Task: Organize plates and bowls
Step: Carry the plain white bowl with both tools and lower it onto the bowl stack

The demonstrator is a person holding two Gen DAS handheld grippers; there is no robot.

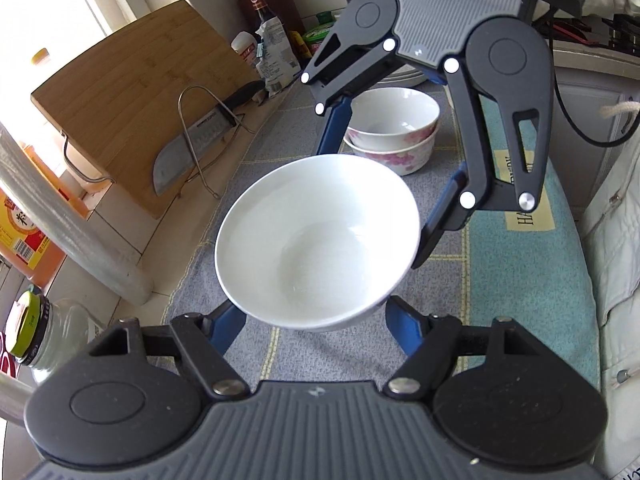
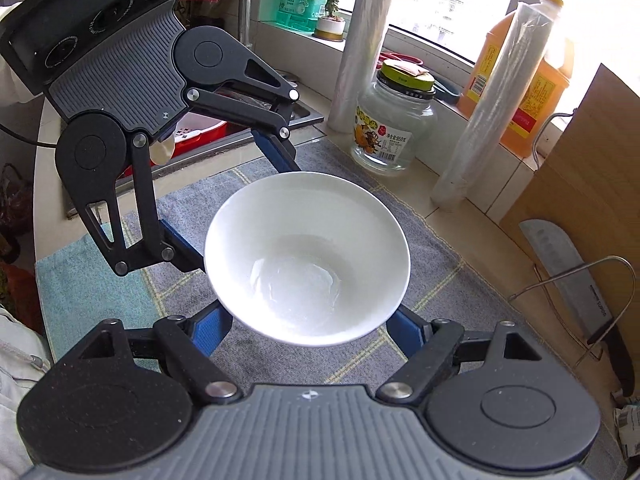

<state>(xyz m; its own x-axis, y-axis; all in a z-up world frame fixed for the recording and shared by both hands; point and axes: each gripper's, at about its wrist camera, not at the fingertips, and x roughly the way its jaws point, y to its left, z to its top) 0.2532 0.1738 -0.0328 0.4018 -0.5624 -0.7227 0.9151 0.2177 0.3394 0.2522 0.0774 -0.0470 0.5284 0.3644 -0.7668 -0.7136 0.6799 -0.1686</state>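
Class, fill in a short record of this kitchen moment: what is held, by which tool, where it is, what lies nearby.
held item: white bowl, empty, upright
left tool: blue pads against the bowl's lower sides
right tool: grips the same bowl from the opposite side
position: lifted above the grey checked mat
nearby bowls: two stacked floral bowls
by the wall: cutting board, cleaver

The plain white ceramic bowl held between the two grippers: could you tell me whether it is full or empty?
Empty: the plain white ceramic bowl shows its bare glossy inside down to the bottom in both wrist views.
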